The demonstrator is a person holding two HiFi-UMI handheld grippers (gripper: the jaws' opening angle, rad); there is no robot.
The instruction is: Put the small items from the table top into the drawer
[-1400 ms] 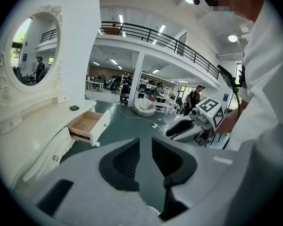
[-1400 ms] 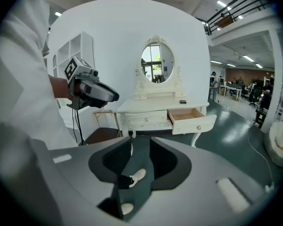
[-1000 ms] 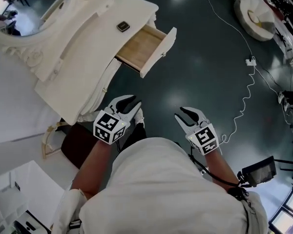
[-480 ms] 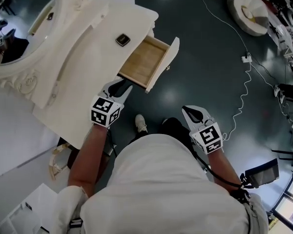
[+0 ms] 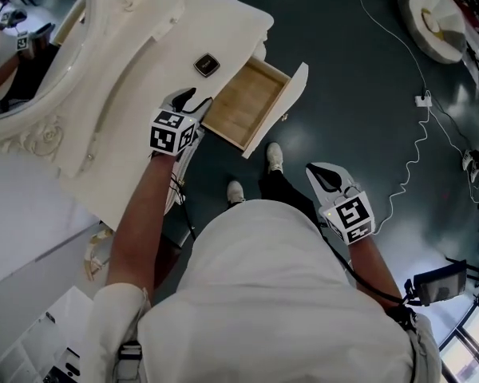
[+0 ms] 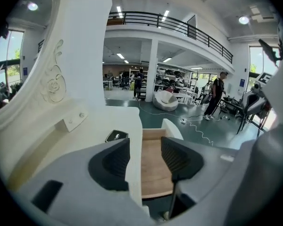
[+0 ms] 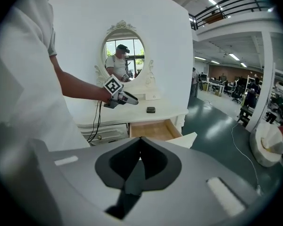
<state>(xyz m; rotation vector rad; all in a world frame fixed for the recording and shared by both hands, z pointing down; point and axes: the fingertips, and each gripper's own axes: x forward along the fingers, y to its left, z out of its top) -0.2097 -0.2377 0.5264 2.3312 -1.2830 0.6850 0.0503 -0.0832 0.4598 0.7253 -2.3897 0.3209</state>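
White tabletop (image 5: 136, 94) fills the upper left of the head view, below the mirror (image 5: 32, 46). My left claw (image 5: 193, 102) hangs over the table's front edge, pointed at the small dark item (image 5: 207, 65) lying just beyond it, at upper centre. Its jaws have just been opening and stand apart, with nothing between them. I judge that spread suits taking the item by its sides. To the right the wooden drawer (image 5: 246, 102) is pulled out and bare, with room for a drop. My right claw (image 5: 319, 174), centre right, is closed tight on nothing, over open dark floor (image 5: 359, 70), clear of the drawer's front.
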